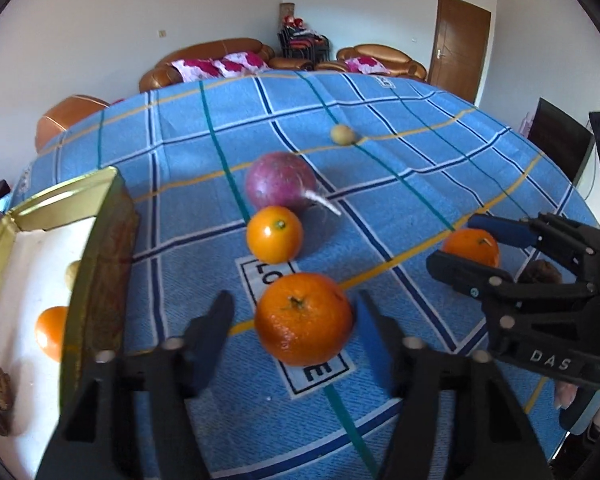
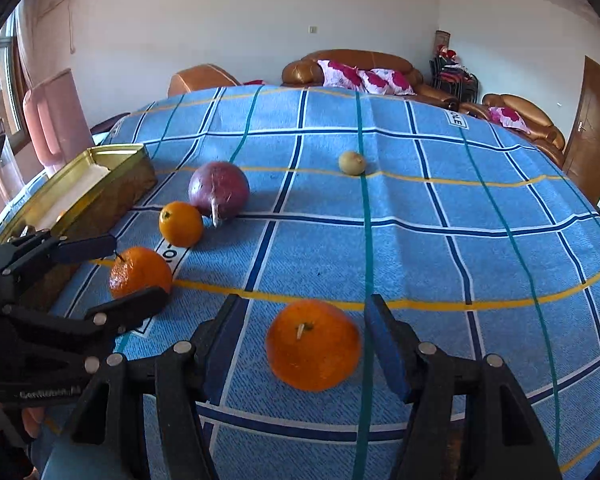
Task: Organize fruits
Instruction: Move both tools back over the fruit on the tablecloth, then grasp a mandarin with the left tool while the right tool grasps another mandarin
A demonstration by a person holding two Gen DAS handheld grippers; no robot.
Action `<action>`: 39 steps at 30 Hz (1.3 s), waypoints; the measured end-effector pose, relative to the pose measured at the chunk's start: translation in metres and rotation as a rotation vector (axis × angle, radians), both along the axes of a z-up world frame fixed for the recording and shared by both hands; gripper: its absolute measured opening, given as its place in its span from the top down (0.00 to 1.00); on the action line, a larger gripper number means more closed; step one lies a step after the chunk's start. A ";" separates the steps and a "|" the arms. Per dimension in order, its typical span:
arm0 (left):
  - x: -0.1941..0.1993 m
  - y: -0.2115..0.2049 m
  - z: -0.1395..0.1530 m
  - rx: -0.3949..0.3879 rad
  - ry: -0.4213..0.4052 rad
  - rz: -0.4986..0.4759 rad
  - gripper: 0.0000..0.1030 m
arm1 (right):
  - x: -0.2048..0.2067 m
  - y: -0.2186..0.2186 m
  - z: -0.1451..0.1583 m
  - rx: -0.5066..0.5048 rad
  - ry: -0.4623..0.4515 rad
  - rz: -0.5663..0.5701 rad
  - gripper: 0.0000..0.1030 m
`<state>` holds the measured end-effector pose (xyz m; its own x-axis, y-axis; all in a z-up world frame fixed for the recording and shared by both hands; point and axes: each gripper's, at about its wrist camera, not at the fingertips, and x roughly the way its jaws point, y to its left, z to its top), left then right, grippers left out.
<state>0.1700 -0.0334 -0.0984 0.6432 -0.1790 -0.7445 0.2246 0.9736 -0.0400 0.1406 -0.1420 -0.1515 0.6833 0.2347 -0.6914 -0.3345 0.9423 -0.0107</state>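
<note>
A gold tin (image 1: 96, 248) sits at the worktop's (image 2: 440, 264) left edge, with an orange (image 1: 50, 332) inside. Right of the tin, the left tool (image 1: 296, 320) is spread wide around a mandarin (image 1: 304, 318), jaws not touching it. Beyond lie a smaller orange (image 1: 275, 234), a purple fruit (image 1: 280, 186) and a pale fruit (image 1: 343, 135). Farthest from the tin, the right tool (image 2: 306, 340) gapes around another mandarin (image 2: 313, 344).
</note>
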 end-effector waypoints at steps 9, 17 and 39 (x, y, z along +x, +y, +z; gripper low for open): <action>0.004 0.006 -0.003 -0.063 0.029 -0.004 0.51 | 0.000 0.006 -0.002 0.012 0.029 0.063 0.54; -0.003 0.007 0.004 -0.079 -0.014 -0.021 0.51 | -0.012 0.005 0.009 0.047 -0.050 0.085 0.62; -0.013 0.012 0.014 -0.074 -0.092 0.013 0.51 | -0.005 0.008 0.003 0.061 -0.006 0.126 0.55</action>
<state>0.1568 -0.0219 -0.0847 0.7107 -0.2220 -0.6675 0.2175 0.9718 -0.0915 0.1358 -0.1343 -0.1481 0.6495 0.3603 -0.6695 -0.4507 0.8917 0.0426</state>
